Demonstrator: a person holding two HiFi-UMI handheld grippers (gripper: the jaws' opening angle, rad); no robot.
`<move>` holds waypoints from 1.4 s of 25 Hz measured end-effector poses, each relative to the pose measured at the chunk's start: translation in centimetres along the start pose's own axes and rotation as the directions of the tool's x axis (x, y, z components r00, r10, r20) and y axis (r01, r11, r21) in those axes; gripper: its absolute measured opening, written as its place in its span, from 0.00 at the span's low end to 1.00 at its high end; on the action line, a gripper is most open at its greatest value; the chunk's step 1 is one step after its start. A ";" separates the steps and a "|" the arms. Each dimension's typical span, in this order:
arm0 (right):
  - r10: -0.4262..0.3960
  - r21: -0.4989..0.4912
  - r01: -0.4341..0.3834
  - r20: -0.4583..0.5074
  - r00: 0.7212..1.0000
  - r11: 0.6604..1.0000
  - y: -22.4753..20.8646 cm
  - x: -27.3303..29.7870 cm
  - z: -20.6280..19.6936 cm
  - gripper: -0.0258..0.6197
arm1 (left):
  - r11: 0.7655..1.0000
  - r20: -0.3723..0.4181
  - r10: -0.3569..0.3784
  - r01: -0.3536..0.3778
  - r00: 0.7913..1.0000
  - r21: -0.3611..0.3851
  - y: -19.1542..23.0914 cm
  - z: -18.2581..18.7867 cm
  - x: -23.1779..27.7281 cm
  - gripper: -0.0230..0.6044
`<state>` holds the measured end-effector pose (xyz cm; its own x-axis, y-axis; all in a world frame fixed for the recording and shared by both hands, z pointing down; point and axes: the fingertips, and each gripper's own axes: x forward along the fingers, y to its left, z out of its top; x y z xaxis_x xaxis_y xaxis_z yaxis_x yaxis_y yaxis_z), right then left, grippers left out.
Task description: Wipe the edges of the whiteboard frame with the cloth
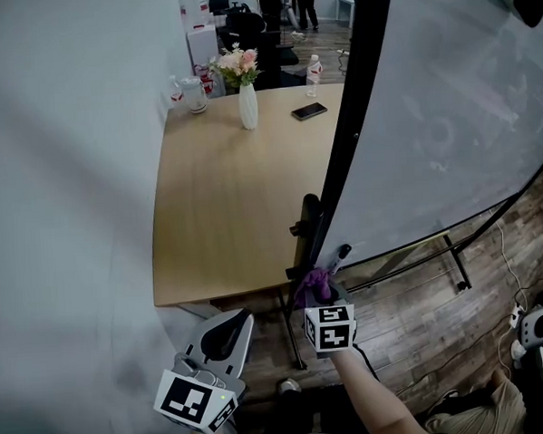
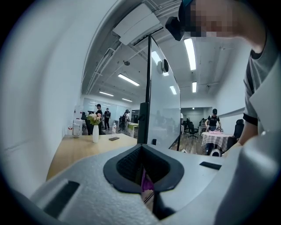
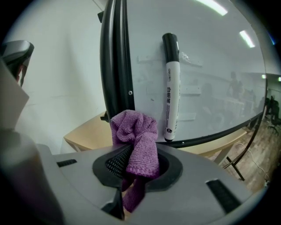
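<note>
The whiteboard (image 1: pixel 448 112) stands upright with a black frame edge (image 1: pixel 343 117) running down to its lower left corner. My right gripper (image 1: pixel 319 292) is shut on a purple cloth (image 1: pixel 309 282) right at that corner. In the right gripper view the bunched cloth (image 3: pixel 138 136) rests against the foot of the black frame (image 3: pixel 115 66), beside a black-and-white marker (image 3: pixel 171 88) stuck on the board. My left gripper (image 1: pixel 225 332) hangs lower left, away from the board, shut and holding nothing; in its own view the frame edge (image 2: pixel 148 88) rises ahead.
A wooden table (image 1: pixel 225 196) lies left of the board and carries a vase of flowers (image 1: pixel 247 104), a phone (image 1: pixel 309 112) and a water bottle (image 1: pixel 313 73). The board's black stand legs (image 1: pixel 455 256) cross the wooden floor. A white wall is at left.
</note>
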<state>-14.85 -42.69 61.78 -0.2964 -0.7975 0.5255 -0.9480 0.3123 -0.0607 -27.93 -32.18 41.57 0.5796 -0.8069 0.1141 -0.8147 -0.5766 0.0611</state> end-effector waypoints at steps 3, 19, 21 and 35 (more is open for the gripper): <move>0.005 -0.003 -0.005 -0.010 1.000 1.000 -0.1 0.4 -0.5 0.13 | 1.000 -0.004 -0.005 0.005 1.000 0.004 -0.2 0.0 0.3 0.06; 0.142 -0.033 -0.139 0.117 0.983 0.990 -0.3 -5.1 -0.2 0.13 | 1.000 0.000 -0.016 0.016 1.000 0.020 -3.6 0.6 1.9 0.06; 0.167 -0.039 -0.162 0.150 0.975 0.986 -0.6 -7.3 0.4 0.14 | 1.000 0.002 -0.018 0.018 1.000 0.023 -4.6 0.8 2.0 0.06; 0.245 -0.068 -0.236 0.318 0.916 0.969 -5.7 -26.2 2.9 0.14 | 0.998 0.080 -0.015 0.010 0.997 0.059 -16.6 3.3 -0.6 0.06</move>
<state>-2.01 -25.05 45.86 -0.5403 -0.8182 0.1966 -0.8415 0.5256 -0.1251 -14.68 -22.58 37.21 0.5914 -0.8057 0.0332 -0.8062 -0.5916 0.0034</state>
